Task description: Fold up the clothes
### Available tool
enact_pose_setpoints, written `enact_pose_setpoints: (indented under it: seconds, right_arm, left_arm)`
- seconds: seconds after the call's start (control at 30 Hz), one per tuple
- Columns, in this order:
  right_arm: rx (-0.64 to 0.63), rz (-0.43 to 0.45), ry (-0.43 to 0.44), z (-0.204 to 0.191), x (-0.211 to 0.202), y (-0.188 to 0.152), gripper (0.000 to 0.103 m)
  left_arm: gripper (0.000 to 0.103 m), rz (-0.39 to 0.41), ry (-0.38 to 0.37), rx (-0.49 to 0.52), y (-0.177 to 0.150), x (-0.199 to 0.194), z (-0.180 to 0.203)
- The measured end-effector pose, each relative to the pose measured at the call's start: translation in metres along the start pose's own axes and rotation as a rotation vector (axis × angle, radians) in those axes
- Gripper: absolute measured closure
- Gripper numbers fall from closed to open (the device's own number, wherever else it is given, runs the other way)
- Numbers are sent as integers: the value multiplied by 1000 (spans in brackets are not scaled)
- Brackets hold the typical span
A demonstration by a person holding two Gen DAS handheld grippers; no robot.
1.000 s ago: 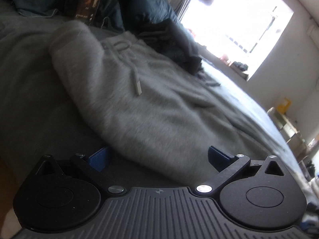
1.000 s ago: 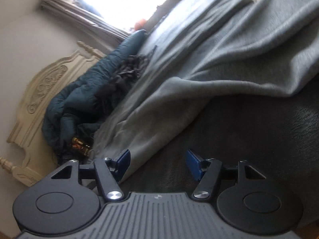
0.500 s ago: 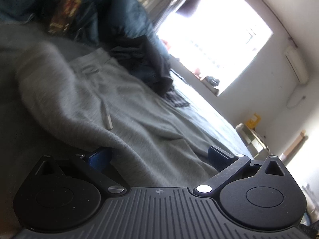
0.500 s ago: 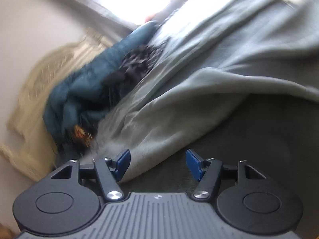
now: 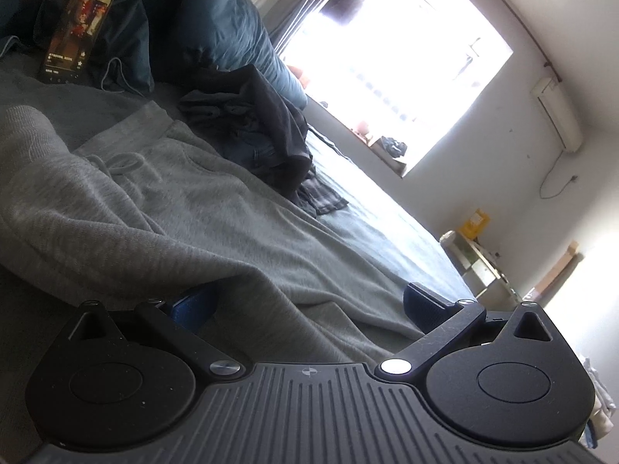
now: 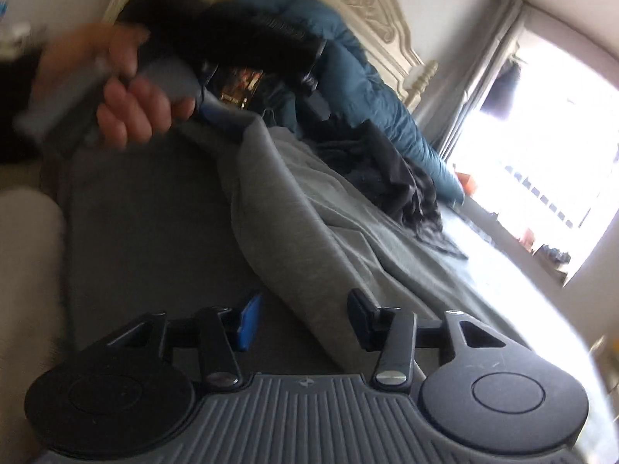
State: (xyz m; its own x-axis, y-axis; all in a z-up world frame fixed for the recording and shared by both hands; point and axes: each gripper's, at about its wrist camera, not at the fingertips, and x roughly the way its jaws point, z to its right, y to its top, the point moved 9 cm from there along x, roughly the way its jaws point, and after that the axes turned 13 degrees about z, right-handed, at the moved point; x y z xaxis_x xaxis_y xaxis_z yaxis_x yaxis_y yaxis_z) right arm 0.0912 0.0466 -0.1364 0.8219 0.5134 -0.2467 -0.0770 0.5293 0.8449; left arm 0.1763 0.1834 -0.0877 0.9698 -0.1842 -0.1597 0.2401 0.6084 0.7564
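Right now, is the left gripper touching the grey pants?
Touching. In the left wrist view, the grey pants drape over the left gripper's blue pad, with fabric between its open jaws.

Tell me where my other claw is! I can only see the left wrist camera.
Observer: The right claw is open and low, and the edge of the grey sweatpants runs between its fingers.
Operator: Is it squeezing them?
Observer: No, its fingers are spread apart on either side of the cloth.
Operator: Who's holding my left claw?
Observer: A hand, blurred, grips its handle at the sweatpants' edge, far from the right claw.
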Motion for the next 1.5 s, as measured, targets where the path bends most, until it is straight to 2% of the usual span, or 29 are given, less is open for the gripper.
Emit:
enact_pose_setpoints:
  seconds: [0.03, 0.1, 0.27, 0.37, 0.5, 0.63, 0.73, 0.87, 1.0, 1.17, 1.27, 1.37, 1.5]
  right_arm:
    - [-8, -6, -5, 3, 8, -2, 66]
    - [88, -19, -3, 19, 20, -4, 77]
    - [403, -42, 1, 64, 38, -11, 88]
    - [530, -63, -8, 81, 45, -21, 90]
    - [502, -24, -1, 77, 42, -13, 90]
    - [464, 18, 5, 73, 37, -4, 89]
    - [436, 50, 10, 70, 34, 3, 87]
    - [399, 93, 16, 65, 29, 13, 78]
    - [254, 172, 141, 26, 13, 40, 68]
    - [14, 232, 296, -45, 9, 61, 68]
    - [-73, 233, 359, -76, 19, 63, 68]
    - [24, 169, 346, -68, 50, 63, 68]
    - [405, 56, 268, -5, 99, 49, 70]
  left_arm:
    - [0, -3, -3, -4, 0, 0, -2]
    - [0, -10, -8, -12, 1, 0, -5]
    - [0, -34, -16, -34, -4, -15, -14]
    - [0, -48, 8, -65, -13, -29, -26]
    - [0, -63, 43, -114, -27, -46, -42]
    - [0, -11, 123, -166, -22, -50, -66]
    - [0, 50, 168, -174, -2, -50, -77]
    - [0, 105, 138, -154, 33, -50, -67]
    - [0, 113, 101, -129, 54, -43, -55]
    - [0, 94, 97, -113, 63, -15, -54]
    - [0, 77, 76, -116, 67, 0, -54]
    - [0, 51, 57, -108, 67, 11, -56]
    - [0, 13, 18, -83, 67, 10, -54]
